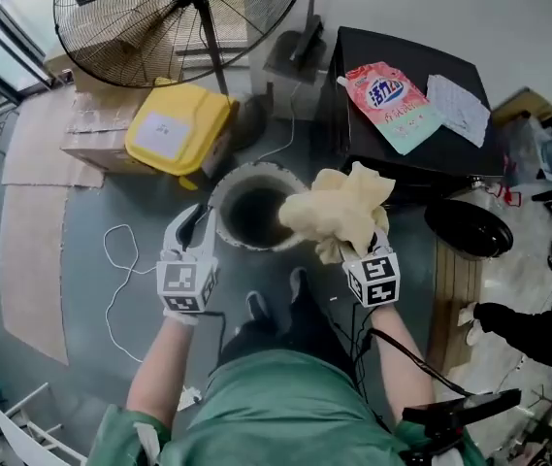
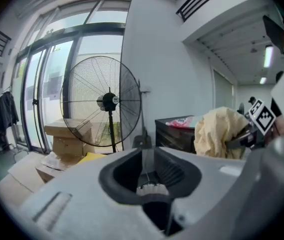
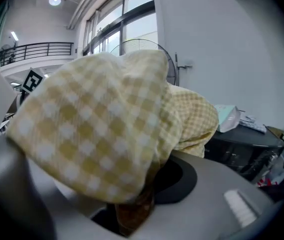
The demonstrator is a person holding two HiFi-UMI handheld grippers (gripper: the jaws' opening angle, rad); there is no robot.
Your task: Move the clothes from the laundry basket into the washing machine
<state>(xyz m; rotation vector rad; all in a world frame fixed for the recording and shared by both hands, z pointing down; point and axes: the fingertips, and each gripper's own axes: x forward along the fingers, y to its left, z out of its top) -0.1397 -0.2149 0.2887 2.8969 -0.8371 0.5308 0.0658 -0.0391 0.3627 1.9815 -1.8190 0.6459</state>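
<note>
Fig.: garment in transfer. R gripper (image 1: 361, 250), jaws clamped on a pale-yellow checked woven-cloth garment (image 1: 339, 207), holds it bunched in the air, just above and to the right of a round grey tub w/ dark opening (image 1: 225, 190). The head view shows no part of the cloth resting on the rim. In the R gripper view the fabric (image 3: 97, 134) drapes over both jaws and hides them, w/ a darker fold wedged down btwn them. L gripper (image 1: 196, 229): jaws partway apart, nothing btwn them, hovering by the tub's left rim. Step in hand, as judged: carrying one item btwn basket and washer; whether this tub is the basket or the machine can't be told from these views. Next move calls for bringing the bundle over the washer's mouth, lowering it well inside, then opening the R jaws. Loose folds hang wide, so the L gripper may need to tuck trailing edges past the rim. Garment: soft, thin, crumpled into a loose ball; no sleeve or hem made out.
</note>
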